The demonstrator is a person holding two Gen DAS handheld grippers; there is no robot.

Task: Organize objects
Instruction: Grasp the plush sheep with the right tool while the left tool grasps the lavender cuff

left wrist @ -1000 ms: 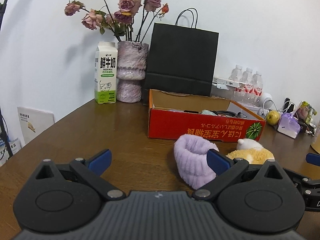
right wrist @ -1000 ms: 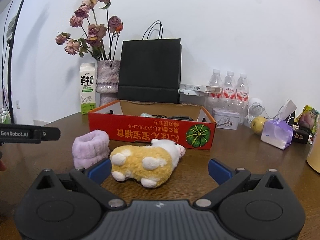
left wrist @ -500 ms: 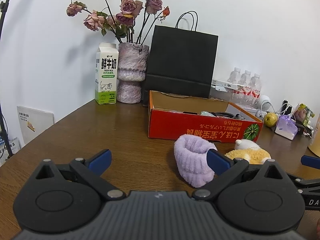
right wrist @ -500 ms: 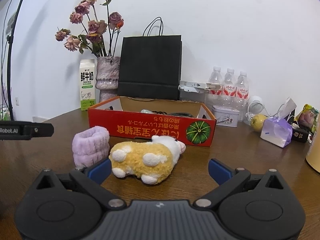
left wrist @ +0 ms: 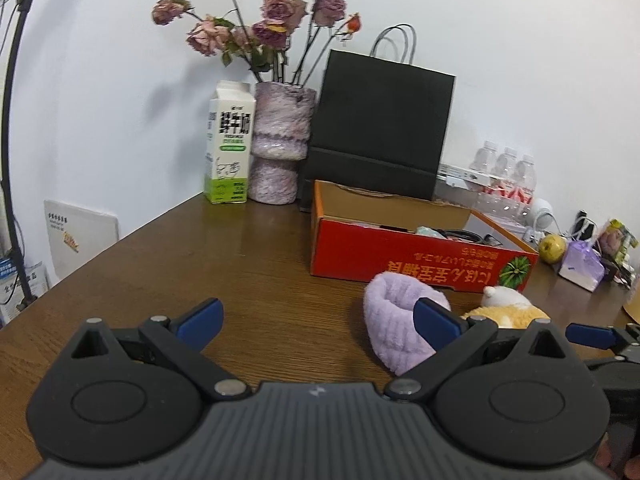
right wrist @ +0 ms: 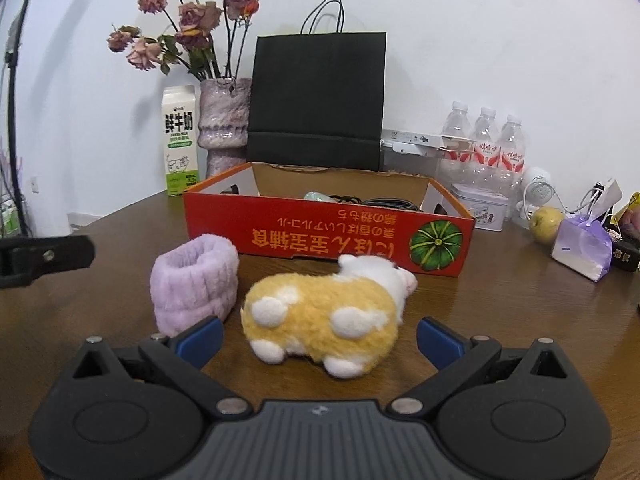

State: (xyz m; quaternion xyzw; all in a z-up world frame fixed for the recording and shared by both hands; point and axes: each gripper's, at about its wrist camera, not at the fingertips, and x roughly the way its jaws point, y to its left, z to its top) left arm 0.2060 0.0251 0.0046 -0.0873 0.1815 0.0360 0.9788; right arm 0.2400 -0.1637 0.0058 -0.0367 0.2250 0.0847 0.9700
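Observation:
A yellow and white plush toy (right wrist: pixel 326 312) lies on the brown table just ahead of my right gripper (right wrist: pixel 319 338), which is open, its blue fingertips on either side of the toy's near end without touching it. A purple fluffy band (right wrist: pixel 196 280) stands to the toy's left. Behind both sits a red cardboard box (right wrist: pixel 328 236) holding cables. My left gripper (left wrist: pixel 316 320) is open over bare wood. Its right fingertip overlaps the purple band (left wrist: pixel 394 320) in the left wrist view, where the plush toy (left wrist: pixel 506 310) and the red box (left wrist: pixel 416 260) also show.
At the back stand a milk carton (right wrist: pixel 180 146), a vase of dried roses (right wrist: pixel 224 120), a black paper bag (right wrist: pixel 318 100) and water bottles (right wrist: pixel 486 144). A tin (right wrist: pixel 482 206), an apple (right wrist: pixel 546 220) and a purple pouch (right wrist: pixel 582 248) sit at the right.
My right gripper has moved forward, so the plush toy and the purple band look closer. The left gripper has risen and shifted slightly; both stay open.

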